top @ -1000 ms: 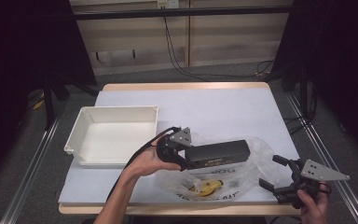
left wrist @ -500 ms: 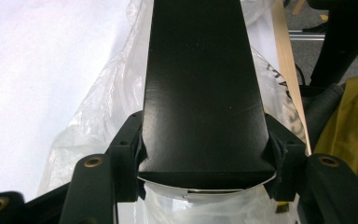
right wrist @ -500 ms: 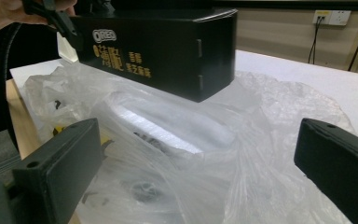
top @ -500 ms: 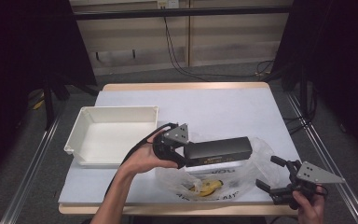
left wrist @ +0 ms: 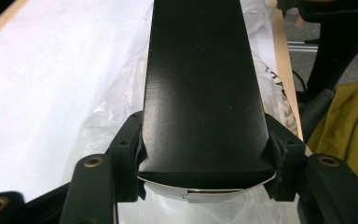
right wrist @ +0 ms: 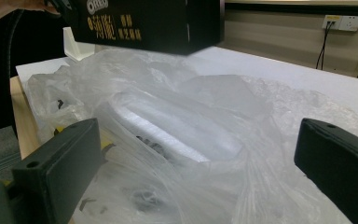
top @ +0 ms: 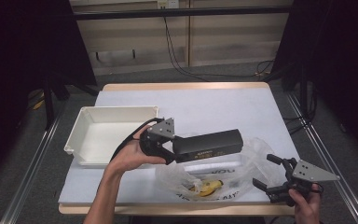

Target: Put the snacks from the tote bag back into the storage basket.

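Item 1. Right tool (top: 274, 176): at the near right edge of the surface (top: 223, 105), jaws spread, nothing between them, aimed at the bag. Best kept there, ready to steady the plastic.

Item 2. Bag (top: 242, 168): clear, crumpled, lying near the front edge; a banana (top: 208, 187) lies inside. The plastic could snag or lift with whatever leaves it.

Item 3. Box (top: 208, 145): long, black, held roughly level above the bag, clear of the surface. Left tool (top: 168, 150) pinches one end, pads on both narrow sides. The far end overhangs, so the grip should stay firm and the carry slow to prevent sagging or twisting.

Item 4. Tray (top: 81, 135): white, open, at the left, beyond the hand. Probable destination; the box should go in lengthwise and flat before the jaws part.
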Demonstrator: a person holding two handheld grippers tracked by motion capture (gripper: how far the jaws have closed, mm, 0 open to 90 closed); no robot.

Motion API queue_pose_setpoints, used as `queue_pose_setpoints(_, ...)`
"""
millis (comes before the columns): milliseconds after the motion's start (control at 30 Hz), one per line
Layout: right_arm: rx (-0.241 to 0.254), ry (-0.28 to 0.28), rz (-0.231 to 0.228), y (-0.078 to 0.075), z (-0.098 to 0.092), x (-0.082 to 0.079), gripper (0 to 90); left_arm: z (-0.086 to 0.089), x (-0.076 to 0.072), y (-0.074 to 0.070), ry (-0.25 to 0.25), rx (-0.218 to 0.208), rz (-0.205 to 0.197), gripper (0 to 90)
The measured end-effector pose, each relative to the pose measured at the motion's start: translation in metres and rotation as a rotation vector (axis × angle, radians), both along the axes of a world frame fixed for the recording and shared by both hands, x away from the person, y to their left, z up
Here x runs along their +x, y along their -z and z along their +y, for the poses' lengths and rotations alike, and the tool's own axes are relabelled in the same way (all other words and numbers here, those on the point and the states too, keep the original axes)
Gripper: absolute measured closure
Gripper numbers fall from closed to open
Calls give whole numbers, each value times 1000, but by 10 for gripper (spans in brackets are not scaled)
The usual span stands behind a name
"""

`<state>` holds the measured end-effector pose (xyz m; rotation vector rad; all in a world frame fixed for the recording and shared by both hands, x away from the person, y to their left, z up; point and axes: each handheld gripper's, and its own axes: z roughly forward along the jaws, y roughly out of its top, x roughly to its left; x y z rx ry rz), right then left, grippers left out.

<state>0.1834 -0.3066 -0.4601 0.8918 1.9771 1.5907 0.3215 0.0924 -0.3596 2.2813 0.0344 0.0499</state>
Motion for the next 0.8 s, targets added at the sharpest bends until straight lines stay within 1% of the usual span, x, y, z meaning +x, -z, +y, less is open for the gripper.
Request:
queue_pose_setpoints(67,0,-6,-2,1,-1,0,2,5,-1,-3,-19,-16,-3,430)
queue_pose_setpoints(133,5,-6,-1,0,-2,-1,2,9,-3,-3,-19,-33,-10,430)
queue_pose_setpoints(167,8,-12,-1,0,-3,-2,2,10,-5,-3,-26,-38,-13,430)
queue_pose_setpoints(233,9,-13,-8,-1,-4,-2,2,12,-6,-5,-23,-24,-14,431)
queue_pose_setpoints(267,11,-15,-3,-1,-5,-2,2,14,-5,-6,-26,-23,-18,431)
queue_pose_setpoints(333,15,-9,0,0,-6,-1,2,18,-2,-10,-46,-30,-15,431)
queue_pose_setpoints(400,14,-5,-2,0,-6,0,2,23,0,-14,-46,-48,-11,431)
queue_pose_setpoints(467,11,-6,2,0,-6,0,2,26,2,-18,-51,-51,-18,431)
queue_pose_setpoints(533,13,-6,-1,0,-6,0,2,31,4,-21,-57,-46,-23,431)
queue_pose_setpoints(600,13,-15,-3,0,-6,0,2,35,6,-23,-67,-49,-19,431)
queue_pose_setpoints(633,11,-13,-1,0,-6,-1,2,37,9,-23,-67,-41,-10,431)
queue_pose_setpoints(700,10,-5,1,0,-6,-1,2,40,11,-25,-87,-22,-19,431)
queue_pose_setpoints(733,10,-8,0,0,-6,-1,2,42,12,-26,-90,-20,-27,431)
queue_pose_setpoints(800,11,-6,-1,-1,-7,-2,2,48,12,-27,-96,-28,-25,430)
